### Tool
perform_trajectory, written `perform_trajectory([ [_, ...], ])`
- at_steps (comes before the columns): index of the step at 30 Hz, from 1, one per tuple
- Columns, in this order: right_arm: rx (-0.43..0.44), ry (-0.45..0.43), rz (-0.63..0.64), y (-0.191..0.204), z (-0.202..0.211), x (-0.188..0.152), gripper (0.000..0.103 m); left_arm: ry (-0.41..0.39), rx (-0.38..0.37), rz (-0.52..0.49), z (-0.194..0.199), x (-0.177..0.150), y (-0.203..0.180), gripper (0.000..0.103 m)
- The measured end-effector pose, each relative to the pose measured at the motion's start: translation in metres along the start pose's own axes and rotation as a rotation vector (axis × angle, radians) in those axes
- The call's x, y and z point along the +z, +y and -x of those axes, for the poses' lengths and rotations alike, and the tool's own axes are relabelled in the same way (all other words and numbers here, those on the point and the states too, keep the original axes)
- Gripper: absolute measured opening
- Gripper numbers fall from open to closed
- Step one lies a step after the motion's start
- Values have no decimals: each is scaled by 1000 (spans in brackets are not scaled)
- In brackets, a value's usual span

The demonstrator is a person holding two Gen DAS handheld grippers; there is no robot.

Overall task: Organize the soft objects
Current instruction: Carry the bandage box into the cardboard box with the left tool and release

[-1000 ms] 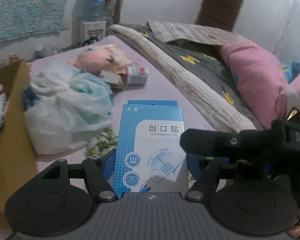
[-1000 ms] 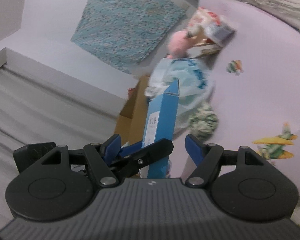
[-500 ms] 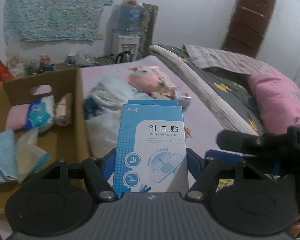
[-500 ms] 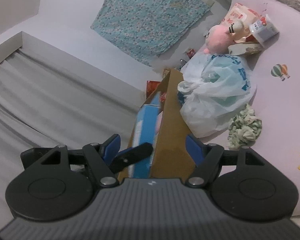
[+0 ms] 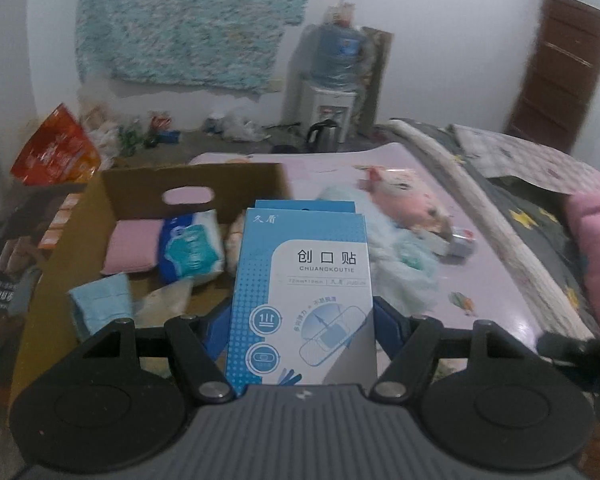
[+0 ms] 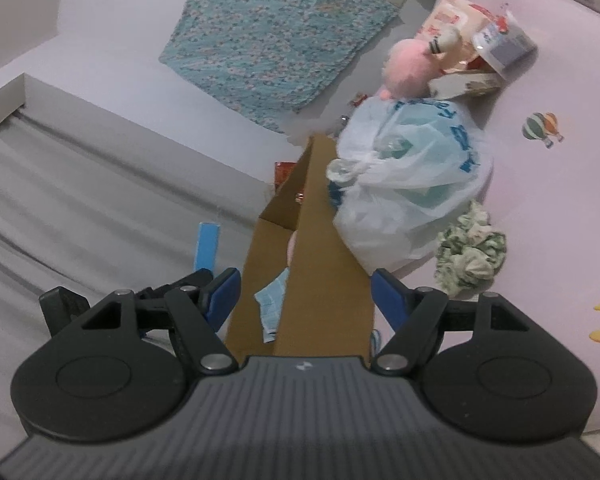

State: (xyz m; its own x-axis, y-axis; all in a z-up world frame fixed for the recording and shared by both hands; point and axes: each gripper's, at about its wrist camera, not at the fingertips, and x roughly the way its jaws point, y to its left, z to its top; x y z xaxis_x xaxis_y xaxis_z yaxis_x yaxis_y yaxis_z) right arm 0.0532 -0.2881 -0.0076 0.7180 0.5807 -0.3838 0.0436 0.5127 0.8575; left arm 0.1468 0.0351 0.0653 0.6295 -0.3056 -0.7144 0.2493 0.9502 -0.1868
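Above the open cardboard box (image 5: 188,184) I hold my left gripper (image 5: 302,320), its blue pads pressed against the two side edges of a blue-and-white plaster box (image 5: 300,304), which stands upright between them with its printed face toward the camera. Inside the cardboard box, behind the plaster box, lie a pink folded cloth (image 5: 130,246), a blue-and-white tissue pack (image 5: 190,248) just beside it, a pale blue cloth (image 5: 100,304) nearer to me, and a crumpled cream piece (image 5: 166,298) touching the blue cloth.

To the right of the cardboard box, on the lilac sheet (image 5: 480,280), sit a white plastic bag (image 6: 412,184) leaning against the box wall, and beyond it a pink plush toy (image 6: 406,66) next to some printed packets (image 6: 460,28). A green-and-white scrunchie (image 6: 472,250) lies on the sheet just beside the bag, on the side nearer to me.

My right gripper (image 6: 304,300) hangs over the near corner of the cardboard box with its jaws spread and nothing pinched; only the brown box wall (image 6: 324,280) shows between its blue pads, well beyond them. From that view, the plaster box's thin edge (image 6: 206,246) stands to the left of the cardboard box, above my left gripper's black linkage.

Beyond the far end of the cardboard box, a water dispenser (image 5: 334,80) stands against the wall.
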Motion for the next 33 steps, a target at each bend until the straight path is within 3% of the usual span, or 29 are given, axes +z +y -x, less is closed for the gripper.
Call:
perform_trajectory([
  [9, -33, 15, -39, -14, -21, 3, 73, 149, -50, 127, -64, 5, 42, 72],
  [11, -40, 17, -48, -17, -25, 5, 73, 164, -69, 167, -78, 8, 46, 72],
  [17, -60, 15, -72, -27, -32, 12, 73, 193, -29, 244, -118, 19, 60, 72],
  [21, -69, 16, -85, -33, -35, 15, 74, 238, -59, 317, -140, 17, 69, 76],
  [24, -75, 23, -91, -35, -38, 16, 74, 259, -63, 341, -150, 14, 73, 82],
  [33, -77, 22, -90, -35, -39, 16, 75, 248, -45, 347, -144, 11, 80, 82],
])
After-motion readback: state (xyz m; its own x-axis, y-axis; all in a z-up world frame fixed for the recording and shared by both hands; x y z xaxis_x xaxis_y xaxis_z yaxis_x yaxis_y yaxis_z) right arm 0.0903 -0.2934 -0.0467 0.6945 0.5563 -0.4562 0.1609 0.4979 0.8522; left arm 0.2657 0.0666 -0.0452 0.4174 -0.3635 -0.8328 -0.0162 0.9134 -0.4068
